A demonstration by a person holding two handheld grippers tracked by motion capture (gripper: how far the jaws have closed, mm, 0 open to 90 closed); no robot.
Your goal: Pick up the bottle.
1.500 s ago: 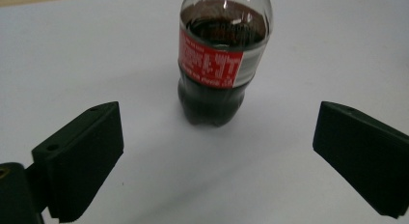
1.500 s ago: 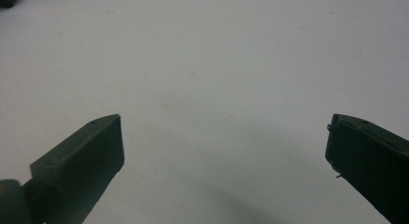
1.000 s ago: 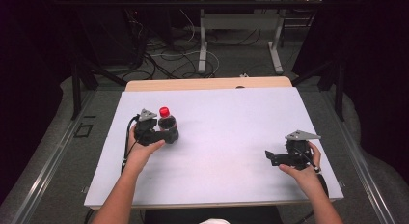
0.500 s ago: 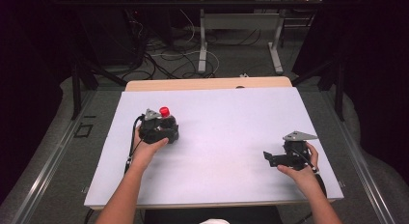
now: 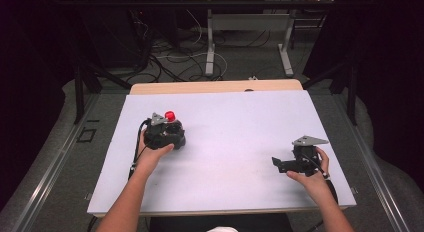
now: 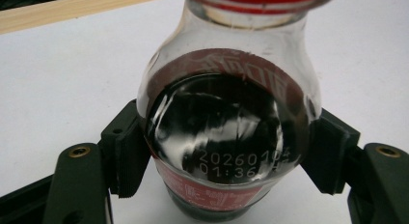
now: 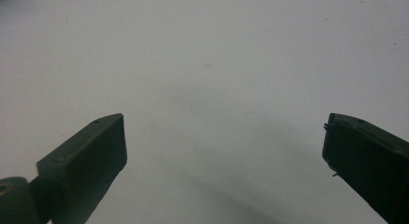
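The left gripper [image 6: 226, 151] has just been closing and now clamps a small bottle [image 6: 226, 137] of dark liquid with a red cap [image 5: 170, 115] — both pads press its round belly. The bottle stands upright on the white table [image 5: 235, 142], at about ten o'clock from the table's middle. The right gripper [image 5: 282, 164] rests near four o'clock — its jaws spread wide over bare tabletop.
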